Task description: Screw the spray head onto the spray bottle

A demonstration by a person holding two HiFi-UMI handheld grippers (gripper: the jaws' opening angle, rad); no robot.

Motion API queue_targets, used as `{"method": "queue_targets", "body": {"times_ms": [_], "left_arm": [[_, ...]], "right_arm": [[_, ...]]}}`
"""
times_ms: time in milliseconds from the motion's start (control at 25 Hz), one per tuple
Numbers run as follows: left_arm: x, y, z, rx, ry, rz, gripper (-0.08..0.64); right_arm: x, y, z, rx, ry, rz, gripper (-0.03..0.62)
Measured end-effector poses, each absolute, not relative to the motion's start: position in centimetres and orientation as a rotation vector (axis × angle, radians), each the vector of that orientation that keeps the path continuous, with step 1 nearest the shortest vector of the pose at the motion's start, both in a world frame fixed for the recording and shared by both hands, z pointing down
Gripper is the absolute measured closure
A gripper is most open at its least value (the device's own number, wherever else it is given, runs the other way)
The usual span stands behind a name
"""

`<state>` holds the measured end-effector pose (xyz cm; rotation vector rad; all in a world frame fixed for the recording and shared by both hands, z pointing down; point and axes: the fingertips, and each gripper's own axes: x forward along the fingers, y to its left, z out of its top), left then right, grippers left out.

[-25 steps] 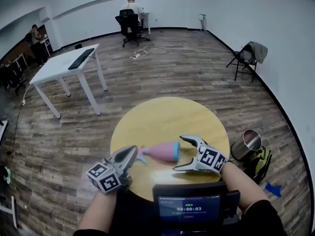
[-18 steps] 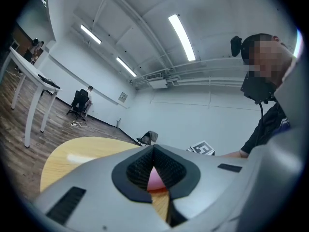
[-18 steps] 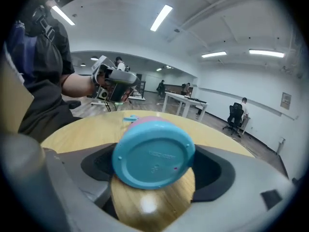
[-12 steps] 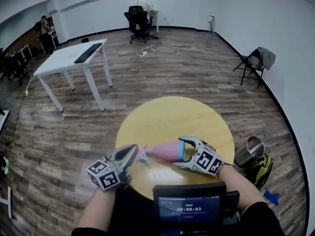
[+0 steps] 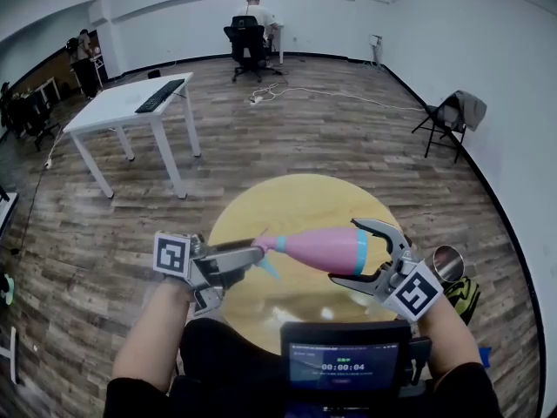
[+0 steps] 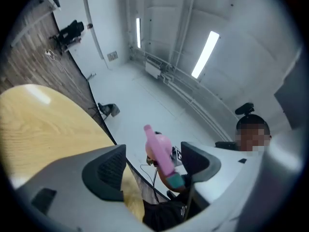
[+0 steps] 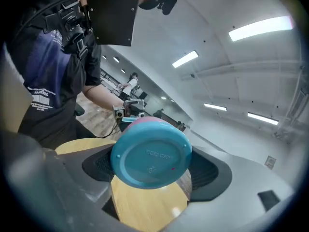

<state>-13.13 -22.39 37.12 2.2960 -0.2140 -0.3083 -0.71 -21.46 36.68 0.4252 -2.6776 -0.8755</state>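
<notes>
A pink spray bottle [image 5: 322, 249] with a teal base band hangs level above the round yellow table [image 5: 287, 203]. My right gripper [image 5: 346, 251] is shut on its base end, having closed on it within the past second; in the right gripper view the teal base [image 7: 150, 158] fills the space between the pads. The pink spray head [image 5: 261, 244] with its teal trigger sits at the bottle's neck and points left. My left gripper [image 5: 248, 264] has just opened. The spray head [image 6: 159, 151] stands between its jaws, with a gap on the left pad's [image 6: 108, 170] side.
A white desk [image 5: 130, 103] with a keyboard stands far left. A person sits on an office chair [image 5: 252, 24] at the back wall. A folding chair [image 5: 448, 107] is at the right wall. A metal bin [image 5: 448, 264] and green bag [image 5: 466, 290] sit right of the table.
The right gripper closed on the bottle's base and lifted it off the table. The left gripper rose, rolled over and opened around the spray head end.
</notes>
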Motion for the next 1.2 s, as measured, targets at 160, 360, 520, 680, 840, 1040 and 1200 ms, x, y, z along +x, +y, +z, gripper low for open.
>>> {"method": "queue_targets", "body": {"times_ms": [160, 360, 520, 680, 840, 1040, 1200], "left_arm": [[-8.1, -19.9, 36.3, 2.316, -0.054, -0.225, 0.234], [-6.8, -19.1, 36.0, 2.529, -0.111, -0.150, 0.367], [-6.3, -19.2, 37.2, 2.647, -0.237, 0.003, 0.367], [-5.3, -18.5, 39.0, 2.879, -0.343, 0.246, 0.367], [-4.5, -16.4, 38.8, 3.264, -0.368, 0.423, 0.368], [-6.5, -18.6, 37.7, 2.867, -0.367, -0.036, 0.382], [-9.0, -20.9, 37.4, 2.459, -0.294, -0.381, 0.382]], "right_arm": [[-0.2, -19.2, 36.5, 0.379, -2.689, -0.914, 0.152], [0.0, -19.0, 36.6, 0.295, -2.740, -0.817, 0.152], [0.5, -20.6, 39.3, 0.254, -2.687, -0.537, 0.150], [1.0, -20.5, 43.1, 0.068, -2.668, -0.146, 0.150], [1.5, -19.2, 42.1, -0.350, -2.797, 0.815, 0.151], [2.0, -22.3, 38.0, 0.007, -3.119, 0.513, 0.122], [3.2, -21.4, 37.3, 0.338, -2.823, -0.686, 0.000]]}}
